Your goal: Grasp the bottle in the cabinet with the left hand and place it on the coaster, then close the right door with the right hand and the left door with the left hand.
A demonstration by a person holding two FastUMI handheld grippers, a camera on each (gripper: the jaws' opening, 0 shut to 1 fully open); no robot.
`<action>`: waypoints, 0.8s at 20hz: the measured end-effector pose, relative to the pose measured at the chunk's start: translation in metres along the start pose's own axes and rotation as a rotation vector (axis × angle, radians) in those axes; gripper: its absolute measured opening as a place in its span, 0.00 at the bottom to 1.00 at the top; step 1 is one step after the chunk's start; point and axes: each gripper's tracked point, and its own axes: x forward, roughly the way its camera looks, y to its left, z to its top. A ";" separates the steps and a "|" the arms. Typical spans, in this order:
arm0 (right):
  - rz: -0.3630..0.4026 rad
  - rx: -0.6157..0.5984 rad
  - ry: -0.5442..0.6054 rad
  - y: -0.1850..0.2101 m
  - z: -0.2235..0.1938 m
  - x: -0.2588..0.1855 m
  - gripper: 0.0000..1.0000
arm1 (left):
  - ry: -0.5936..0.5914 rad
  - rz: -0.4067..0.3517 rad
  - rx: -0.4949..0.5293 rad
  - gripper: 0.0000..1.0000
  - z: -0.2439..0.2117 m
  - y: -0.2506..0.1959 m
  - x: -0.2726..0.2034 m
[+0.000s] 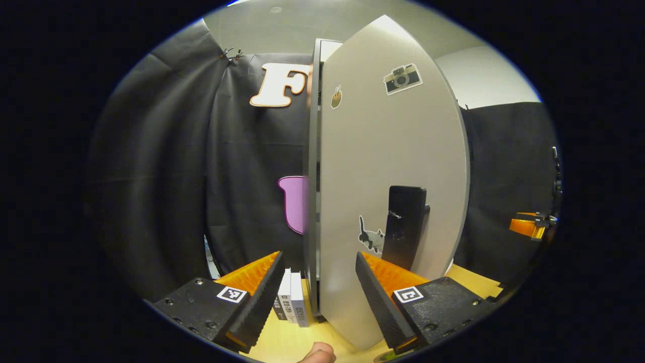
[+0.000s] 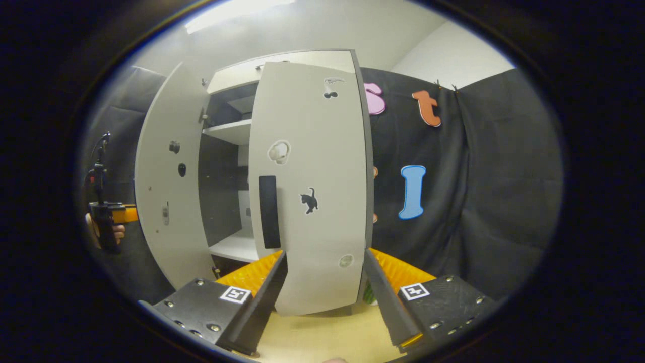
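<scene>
Left gripper view: left gripper (image 1: 318, 292) low over the table (image 1: 287, 343), jaws spread wide and empty. Facing the left door (image 1: 388, 176), seen nearly edge-on and swung open. Black handle (image 1: 403, 227) on the door face, just beyond the right-hand finger. Stickers on the door. Small boxes (image 1: 292, 302) upright between the fingers, beside the cabinet's foot. Right gripper (image 1: 529, 225) far off at the right edge.

Right gripper view: right gripper (image 2: 325, 297) with jaws released, holding nothing, in front of the right door (image 2: 312, 201), partly open. Black handle (image 2: 268, 212) near its left edge. Cabinet (image 2: 227, 201) interior showing white shelves (image 2: 234, 132). Bottle location: cannot tell. Left gripper (image 2: 108, 217) in a hand beside the open left door (image 2: 166, 191).
</scene>
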 end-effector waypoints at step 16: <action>0.105 0.076 -0.044 0.063 0.037 0.039 0.93 | -0.006 -0.004 -0.084 0.87 -0.005 -0.014 0.005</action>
